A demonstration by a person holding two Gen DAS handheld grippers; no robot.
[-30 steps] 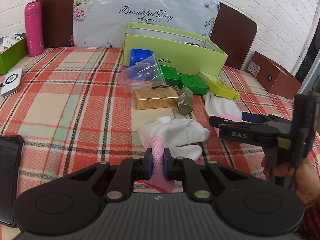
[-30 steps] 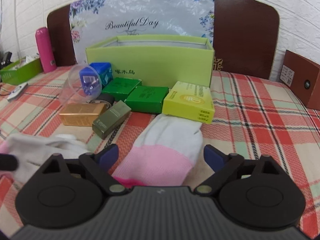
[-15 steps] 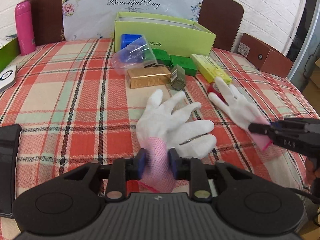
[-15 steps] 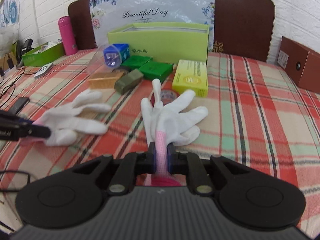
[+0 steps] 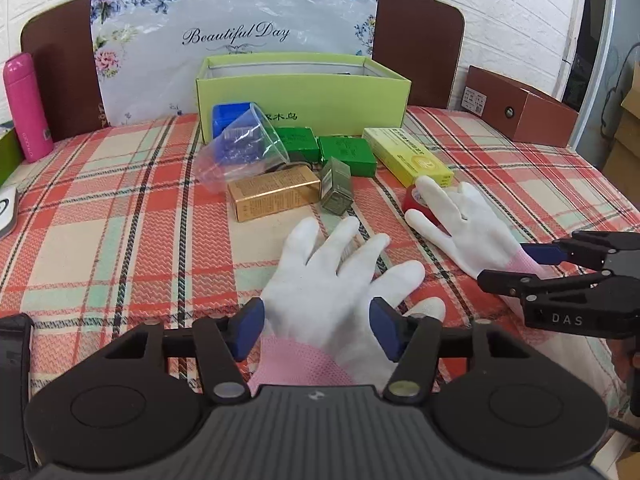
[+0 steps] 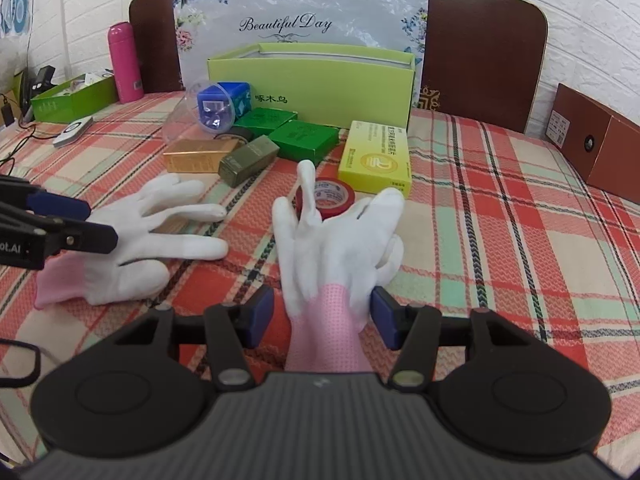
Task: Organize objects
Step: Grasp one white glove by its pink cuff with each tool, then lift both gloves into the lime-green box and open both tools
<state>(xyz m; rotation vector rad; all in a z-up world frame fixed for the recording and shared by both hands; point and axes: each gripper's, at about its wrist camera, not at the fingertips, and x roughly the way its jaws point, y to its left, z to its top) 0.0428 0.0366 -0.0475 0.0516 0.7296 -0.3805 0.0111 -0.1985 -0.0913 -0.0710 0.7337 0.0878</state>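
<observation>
Two white gloves with pink cuffs, laid flat on the checked cloth of the desk, fingers pointing toward the far wall

Left glove spread out in front of the left hand-held gripper, pink cuff lying between the blue pads; jaws just opened and standing apart, clear of the fabric on both sides, nothing clamped

Right glove more bunched, one finger sticking up, fingertips resting over a red roll of tape; pink cuff between the pads of the right hand-held gripper, jaws likewise just opened, left pad clear of the cuff, right pad just beside it, no grip on it

Seen from the left wrist, right hand-held gripper at the right edge with its fingers either side of that glove's cuff; seen from the right wrist, left one at the left edge by the other glove

Beyond the gloves, a cluster of small boxes: gold box, olive box tilted against it, two dark green boxes, yellow box just beside the tape, blue box behind a clear plastic cup lying on its side

Behind the cluster, a large open lime-green box

Further out: pink bottle at far left, brown box at far right, floral sheet reading "Beautiful Day" leaning against the dark headboard and white brick wall
</observation>
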